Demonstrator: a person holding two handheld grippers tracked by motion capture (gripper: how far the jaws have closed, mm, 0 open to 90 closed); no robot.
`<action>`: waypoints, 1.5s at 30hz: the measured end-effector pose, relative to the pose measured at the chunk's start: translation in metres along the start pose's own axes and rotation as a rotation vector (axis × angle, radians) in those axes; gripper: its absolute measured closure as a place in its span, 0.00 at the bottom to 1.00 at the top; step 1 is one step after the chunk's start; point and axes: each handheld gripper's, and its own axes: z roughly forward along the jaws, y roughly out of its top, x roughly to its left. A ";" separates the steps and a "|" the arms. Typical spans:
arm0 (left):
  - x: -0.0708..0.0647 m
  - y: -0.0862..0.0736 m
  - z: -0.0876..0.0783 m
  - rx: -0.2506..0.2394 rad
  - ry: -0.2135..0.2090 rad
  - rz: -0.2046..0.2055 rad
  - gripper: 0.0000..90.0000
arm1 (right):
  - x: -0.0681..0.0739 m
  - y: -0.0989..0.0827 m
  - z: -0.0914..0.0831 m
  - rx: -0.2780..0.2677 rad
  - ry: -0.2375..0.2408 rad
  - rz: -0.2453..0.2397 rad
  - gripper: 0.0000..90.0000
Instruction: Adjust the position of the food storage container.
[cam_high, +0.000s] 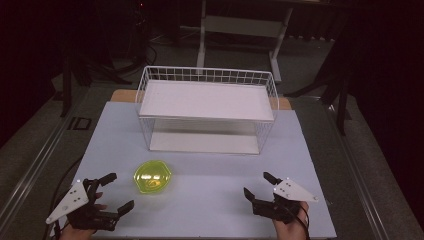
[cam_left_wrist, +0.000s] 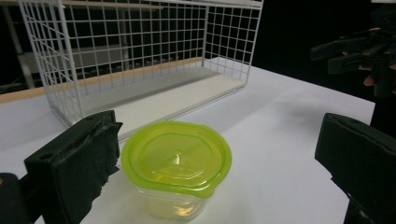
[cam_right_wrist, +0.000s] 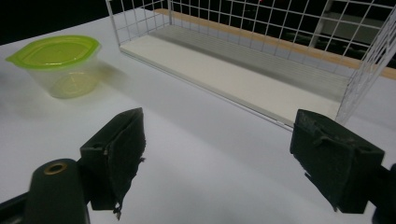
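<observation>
On the white table (cam_high: 210, 200) stands 1 small clear plastic container with a yellow-green lid (cam_high: 152, 176). The lid is closed on it, has a rounded, slightly angular outline with a small tab at one side, and shows a raised oval panel in its middle. The body under the lid is transparent and narrows toward the bottom; I can not tell if something is inside. The container is at the front left part of the table, in front of the rack and well apart from it, and near the left gripper.

There is 1 white wire rack with 2 flat white shelves (cam_high: 207, 110), 1 upper and 1 lower, at the back middle of the table. Both shelves are bare.

There are 2 grippers, each held by 1 hand. The left gripper (cam_high: 114, 192) is at the front left corner, and its 2 black jaws stand wide apart with nothing between them. In the left gripper view the container (cam_left_wrist: 176, 165) sits just beyond the jaws, nearer to the left jaw, and does not touch them. The right gripper (cam_high: 259, 186) is at the front right, its 2 jaws also spread wide and holding nothing. In the right gripper view the container (cam_right_wrist: 60, 63) is far at the upper left and the rack (cam_right_wrist: 261, 56) is ahead.
</observation>
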 end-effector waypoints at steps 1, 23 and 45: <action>0.000 0.000 0.000 -0.005 -0.003 -0.001 0.01 | 0.000 0.000 0.001 0.004 0.011 0.002 0.20; -0.001 0.042 -0.014 -0.054 0.004 -0.048 0.01 | 0.016 0.013 -0.008 -0.051 0.033 -0.060 0.19; 0.041 0.023 0.018 0.181 0.273 -0.149 0.47 | 0.016 0.013 -0.004 -0.046 0.058 -0.052 0.19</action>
